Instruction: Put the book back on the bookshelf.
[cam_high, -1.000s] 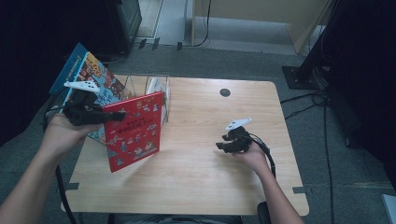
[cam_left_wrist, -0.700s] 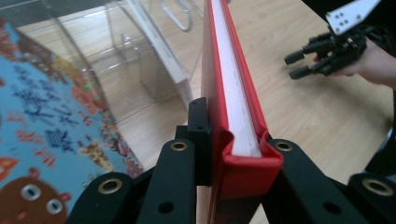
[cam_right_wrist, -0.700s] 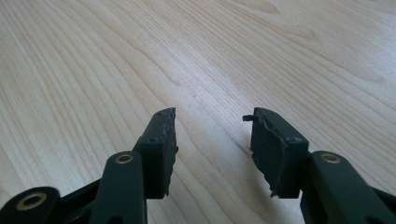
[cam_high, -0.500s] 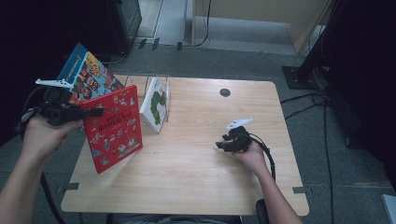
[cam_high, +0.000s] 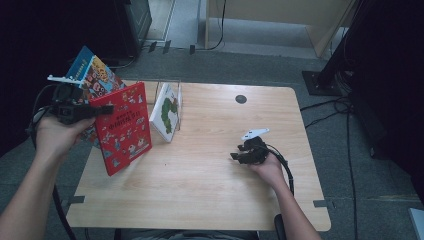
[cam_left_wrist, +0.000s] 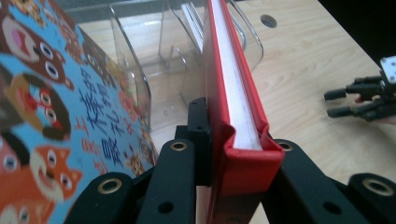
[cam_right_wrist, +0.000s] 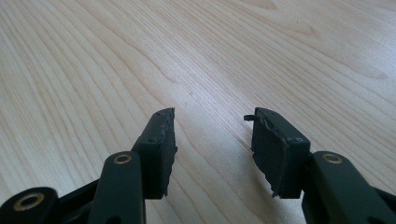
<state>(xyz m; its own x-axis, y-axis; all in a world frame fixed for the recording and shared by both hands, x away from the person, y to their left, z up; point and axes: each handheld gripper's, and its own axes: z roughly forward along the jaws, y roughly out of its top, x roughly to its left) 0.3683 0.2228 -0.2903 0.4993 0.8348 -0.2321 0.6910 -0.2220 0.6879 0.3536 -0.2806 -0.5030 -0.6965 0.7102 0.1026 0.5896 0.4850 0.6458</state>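
red book (cam_high: 122, 127) pinched by left gripper (cam_high: 102, 110); right gripper (cam_high: 235, 156) jaws spread over table (cam_high: 210, 195)

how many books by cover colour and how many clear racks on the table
red hardcover book, clamped in the left gripper: 1
blue animal-print book: 1
white book with green picture: 1
clear plastic book rack: 1
total: 4

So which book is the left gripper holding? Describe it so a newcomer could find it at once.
Start at the light wooden table and go to its left edge, beside the clear plastic book rack. There the left gripper clamps a thin red hardcover picture book, tilted above the tabletop. Its neighbours are blue and white with green; it alone is red.
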